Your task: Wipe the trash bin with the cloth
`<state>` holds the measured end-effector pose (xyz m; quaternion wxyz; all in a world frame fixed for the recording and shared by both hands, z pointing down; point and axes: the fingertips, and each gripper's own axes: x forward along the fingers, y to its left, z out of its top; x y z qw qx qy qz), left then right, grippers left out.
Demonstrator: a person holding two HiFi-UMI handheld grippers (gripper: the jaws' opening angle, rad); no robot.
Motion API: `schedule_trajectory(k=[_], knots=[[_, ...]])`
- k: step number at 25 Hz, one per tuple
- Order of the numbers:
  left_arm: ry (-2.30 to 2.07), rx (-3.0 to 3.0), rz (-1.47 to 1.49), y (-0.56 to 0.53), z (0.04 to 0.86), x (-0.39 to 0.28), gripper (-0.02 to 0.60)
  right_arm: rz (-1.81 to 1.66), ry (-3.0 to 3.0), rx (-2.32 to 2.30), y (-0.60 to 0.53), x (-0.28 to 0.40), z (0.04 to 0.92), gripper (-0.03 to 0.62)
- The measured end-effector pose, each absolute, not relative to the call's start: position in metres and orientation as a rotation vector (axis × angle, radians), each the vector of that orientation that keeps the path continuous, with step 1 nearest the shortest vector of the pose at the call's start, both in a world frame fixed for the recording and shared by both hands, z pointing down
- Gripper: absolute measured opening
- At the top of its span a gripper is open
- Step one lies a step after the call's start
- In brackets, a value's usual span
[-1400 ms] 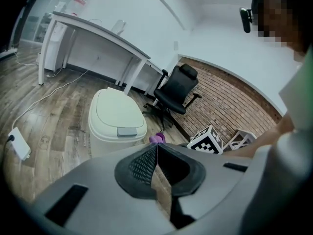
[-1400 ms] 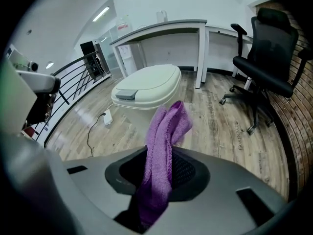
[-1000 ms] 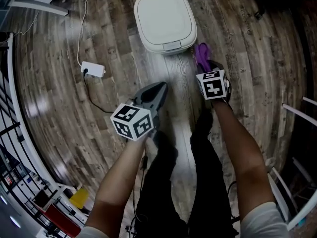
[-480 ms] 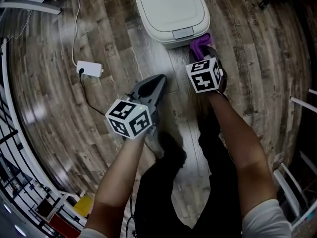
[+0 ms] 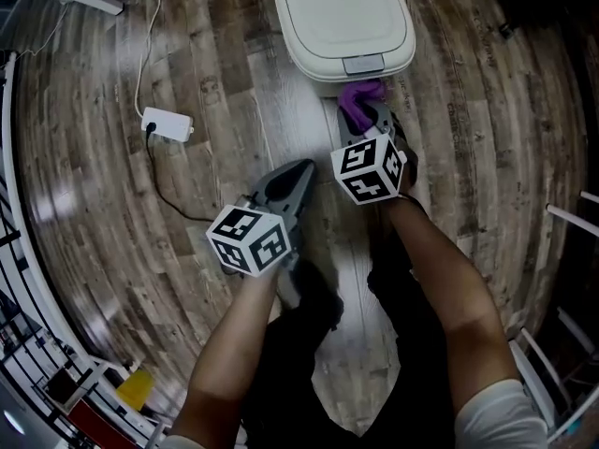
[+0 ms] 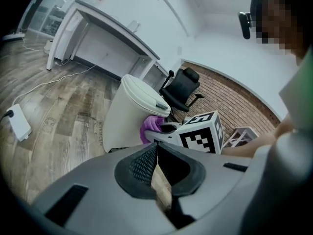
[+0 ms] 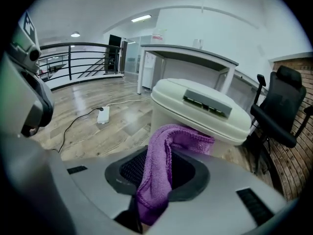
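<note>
A cream trash bin [image 5: 343,21] with a closed lid stands on the wooden floor at the top of the head view; it also shows as the bin [image 7: 200,114] and the bin [image 6: 128,116] in the gripper views. My right gripper [image 5: 370,118] is shut on a purple cloth [image 5: 357,99], whose folded end [image 7: 168,153] rests against the bin's front wall just under the lid. My left gripper [image 5: 298,171] hangs lower left of the bin, its jaws shut with nothing between them [image 6: 157,173].
A white power strip [image 5: 166,123] with a black cable lies on the floor at left. A railing [image 5: 19,241] runs along the left edge. A black office chair [image 7: 281,114] stands right of the bin, a white desk [image 7: 188,58] behind it.
My right gripper has moved left and closer to the bin with the cloth, from beside its right corner to its front wall. The left gripper has hardly moved.
</note>
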<state>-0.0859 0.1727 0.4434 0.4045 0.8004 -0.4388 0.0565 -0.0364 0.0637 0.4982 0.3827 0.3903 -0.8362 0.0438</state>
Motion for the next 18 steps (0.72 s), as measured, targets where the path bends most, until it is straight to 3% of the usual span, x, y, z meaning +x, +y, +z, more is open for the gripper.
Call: schedule_trajectory(k=[10, 18], knots=[[-1.181, 2.058, 0.104, 0.161, 0.479, -0.099, 0.005, -0.112, -2.367, 0.491, 0.115, -0.122, 0.517, 0.109], [-1.213, 2.275, 0.053, 0.113, 0.479, -0.099, 0.005, -0.375, -2.317, 0.384, 0.124, -0.072, 0.536, 0.107]])
